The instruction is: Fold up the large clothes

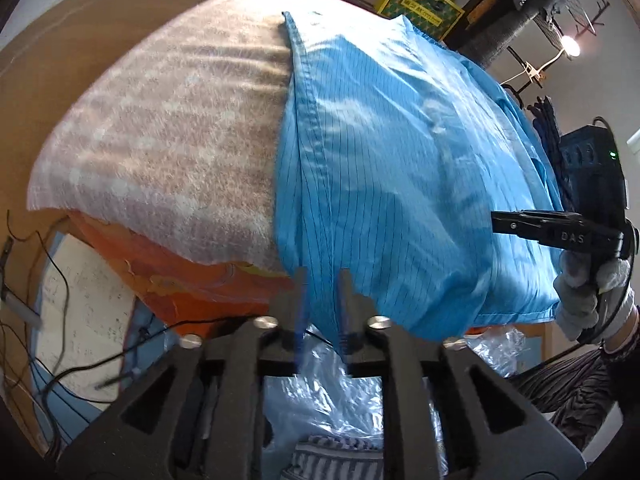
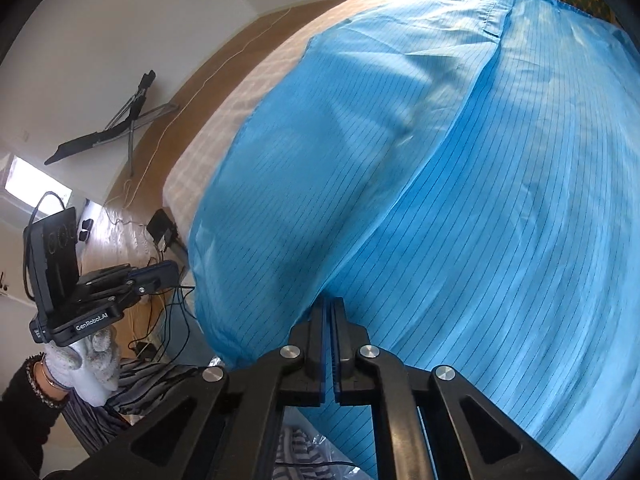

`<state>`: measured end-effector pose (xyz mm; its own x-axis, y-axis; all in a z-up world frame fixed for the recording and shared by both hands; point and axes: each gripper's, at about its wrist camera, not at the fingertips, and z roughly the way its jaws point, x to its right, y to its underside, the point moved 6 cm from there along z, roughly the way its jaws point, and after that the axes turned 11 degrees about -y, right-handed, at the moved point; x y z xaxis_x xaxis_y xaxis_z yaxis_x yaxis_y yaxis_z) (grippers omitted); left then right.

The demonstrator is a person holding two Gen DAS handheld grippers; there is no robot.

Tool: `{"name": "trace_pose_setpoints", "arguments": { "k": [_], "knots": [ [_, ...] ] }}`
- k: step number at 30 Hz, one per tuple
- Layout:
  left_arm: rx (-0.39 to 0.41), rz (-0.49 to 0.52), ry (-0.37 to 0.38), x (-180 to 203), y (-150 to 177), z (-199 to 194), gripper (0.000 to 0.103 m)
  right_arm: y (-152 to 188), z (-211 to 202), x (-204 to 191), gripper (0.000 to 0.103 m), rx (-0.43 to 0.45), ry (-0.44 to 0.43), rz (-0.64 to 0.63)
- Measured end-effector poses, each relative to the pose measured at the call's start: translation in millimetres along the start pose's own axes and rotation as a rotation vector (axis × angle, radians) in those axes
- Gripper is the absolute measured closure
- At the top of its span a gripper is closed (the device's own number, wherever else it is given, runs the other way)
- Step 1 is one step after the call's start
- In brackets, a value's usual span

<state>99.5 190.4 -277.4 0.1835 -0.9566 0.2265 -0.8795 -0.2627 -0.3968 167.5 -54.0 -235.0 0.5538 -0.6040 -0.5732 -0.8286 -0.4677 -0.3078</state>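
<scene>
Pinching the near hem of the blue garment, the right gripper is clamped on cloth. The left gripper straddles that hem, jaws slightly apart, so both corners can lift together; the garment lies spread over the fuzzy blanket

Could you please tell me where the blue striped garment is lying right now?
The blue striped garment is spread over the right part of the beige blanket in the left wrist view, its near hem hanging over the edge.
</scene>
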Motion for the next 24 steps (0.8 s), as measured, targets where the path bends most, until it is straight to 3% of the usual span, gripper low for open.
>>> {"name": "trace_pose_setpoints", "arguments": {
  "k": [1,2,3,4,5,6,9,10,12,17,21,23,24],
  "knots": [
    [-0.006,0.001,-0.017,-0.2,0.7,2.7,0.07,-0.3,-2.1,-2.0,0.099,0.003,-0.005,-0.008],
    [-0.009,-0.002,-0.016,-0.5,1.2,4.7,0.068,-0.4,-4.9,-3.5,0.096,0.006,-0.005,-0.013],
    [-0.014,-0.004,-0.007,0.5,1.6,7.0,0.068,-0.7,-10.6,-4.2,0.087,0.019,-0.001,-0.012],
    [-0.018,0.004,-0.008,1.9,2.4,8.6,0.068,-1.2,-15.0,-4.5,0.066,0.033,-0.002,-0.009],
    [-0.017,0.013,-0.008,3.2,3.7,9.3,0.068,-1.7,-19.6,-4.1,0.057,0.048,-0.007,-0.003],
    [-0.022,0.024,-0.01,5.3,4.7,11.2,0.07,-2.3,-24.9,-4.1,0.057,0.064,-0.023,0.007],
    [-0.043,0.021,0.004,7.7,6.1,16.3,0.1,-3.3,-36.5,-3.3,0.057,0.099,-0.065,0.042],
    [-0.038,0.021,0.001,7.2,5.7,16.1,0.1,-3.5,-38.0,-3.7,0.057,0.107,-0.084,0.053],
    [-0.017,0.023,-0.004,7.4,3.9,11.5,0.103,-3.3,-34.8,-5.6,0.058,0.097,-0.088,0.048],
    [0.031,0.015,-0.025,1.0,-3.3,-2.5,0.103,0.9,-7.3,-9.6,0.095,0.038,-0.046,-0.01],
    [0.006,-0.013,-0.027,-4.6,0.0,2.6,0.103,5.3,9.5,-6.8,0.101,0.014,-0.041,0.001],
    [-0.019,-0.033,-0.004,-4.9,2.6,7.2,0.094,5.0,8.8,-7.7,0.101,0.013,-0.038,0.004],
    [-0.029,-0.038,0.004,-4.3,2.9,8.9,0.071,5.6,6.8,-9.0,0.1,0.014,-0.042,-0.003]
  ]
}}
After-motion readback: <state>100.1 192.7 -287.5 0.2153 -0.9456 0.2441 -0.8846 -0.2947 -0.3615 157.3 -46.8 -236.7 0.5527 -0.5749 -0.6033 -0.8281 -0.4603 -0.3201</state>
